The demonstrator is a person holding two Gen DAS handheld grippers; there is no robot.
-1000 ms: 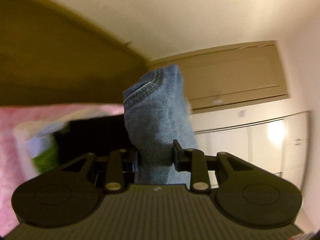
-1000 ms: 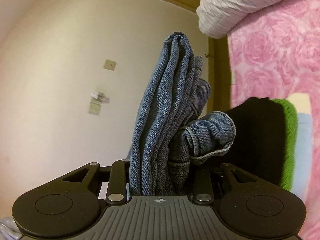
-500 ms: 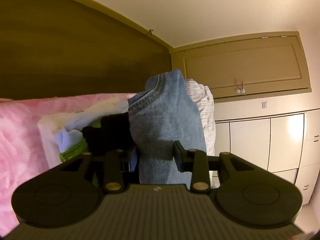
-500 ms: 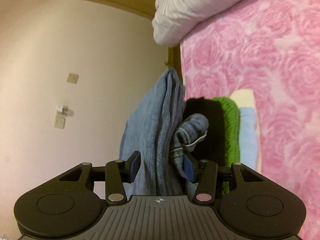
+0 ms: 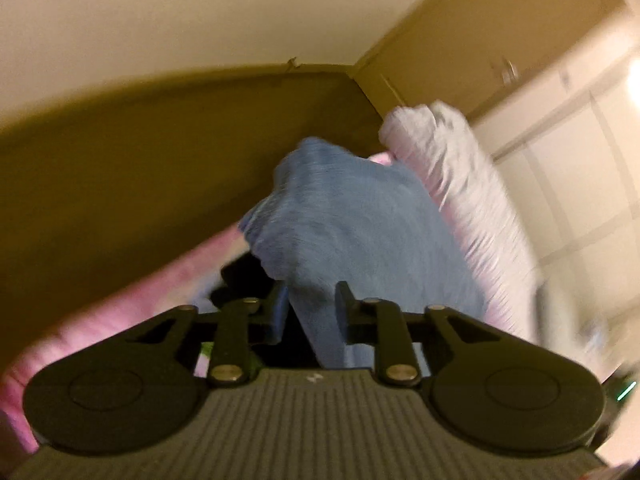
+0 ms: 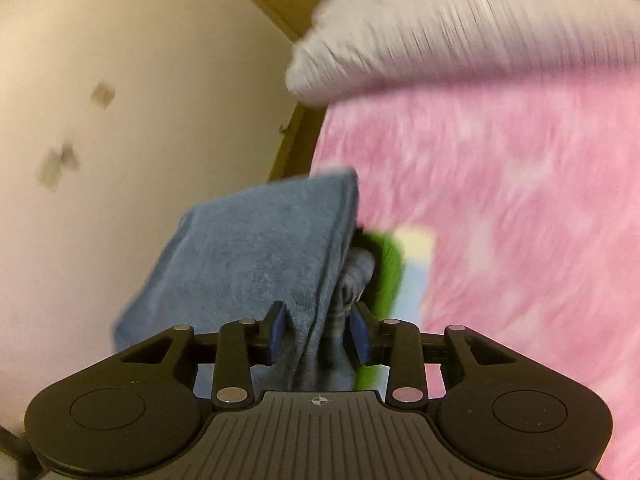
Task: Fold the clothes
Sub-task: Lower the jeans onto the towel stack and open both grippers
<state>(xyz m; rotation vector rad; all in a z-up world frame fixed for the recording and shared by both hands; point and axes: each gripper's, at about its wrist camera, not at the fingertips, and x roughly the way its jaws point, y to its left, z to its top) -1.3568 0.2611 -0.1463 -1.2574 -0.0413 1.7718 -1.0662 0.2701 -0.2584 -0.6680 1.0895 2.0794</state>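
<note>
Both views were motion-blurred. 1 pair of blue jeans [image 5: 360,232] rose between the 2 grippers, blocking much of each view. The left gripper [image 5: 310,312], jaws closing, pinched denim between its fingers; the right gripper [image 6: 318,330], jaws closing, pinched a thicker folded bunch. Behind lay 1 pink floral bedspread [image 6: 520,208], 1 white ribbed pillow [image 6: 460,28] at its head, and 1 stack of folded garments [image 6: 416,256], black, green and pale. 1 brown headboard [image 5: 140,152] and cream cupboards [image 5: 568,148] stood beyond.
</note>
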